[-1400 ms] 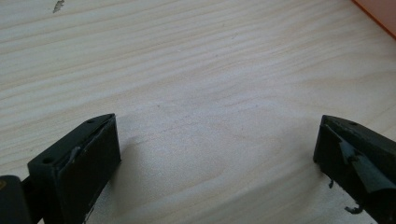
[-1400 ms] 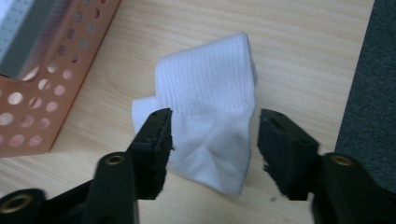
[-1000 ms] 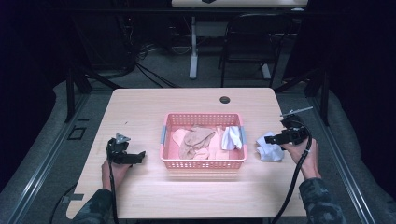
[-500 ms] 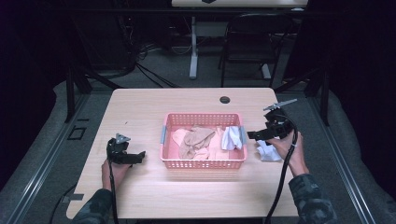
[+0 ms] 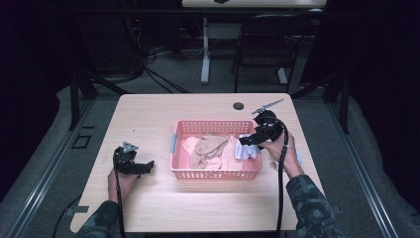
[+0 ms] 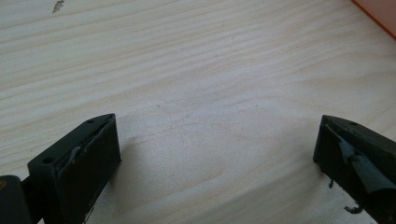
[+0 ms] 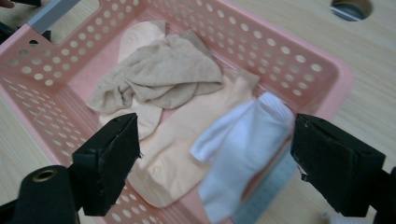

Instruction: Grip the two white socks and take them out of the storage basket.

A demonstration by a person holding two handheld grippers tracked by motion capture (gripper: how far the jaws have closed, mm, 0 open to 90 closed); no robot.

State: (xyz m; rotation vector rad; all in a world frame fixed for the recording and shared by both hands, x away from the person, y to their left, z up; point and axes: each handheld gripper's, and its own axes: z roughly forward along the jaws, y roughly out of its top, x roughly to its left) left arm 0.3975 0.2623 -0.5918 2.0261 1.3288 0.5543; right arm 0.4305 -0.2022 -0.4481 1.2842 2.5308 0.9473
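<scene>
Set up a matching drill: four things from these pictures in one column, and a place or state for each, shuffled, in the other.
1. white sock
2. tan sock
3. left hand-held gripper
4. round hole

a. open above bare table
b. in the tabletop behind the basket
c. draped over the basket's wall
d. crumpled inside the basket

Pairs: 1-c, 2-d, 3-a, 4-b

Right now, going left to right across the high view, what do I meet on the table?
Left tool → pink basket → tan cloth → white sock → right tool held over the basket's right end.
</scene>
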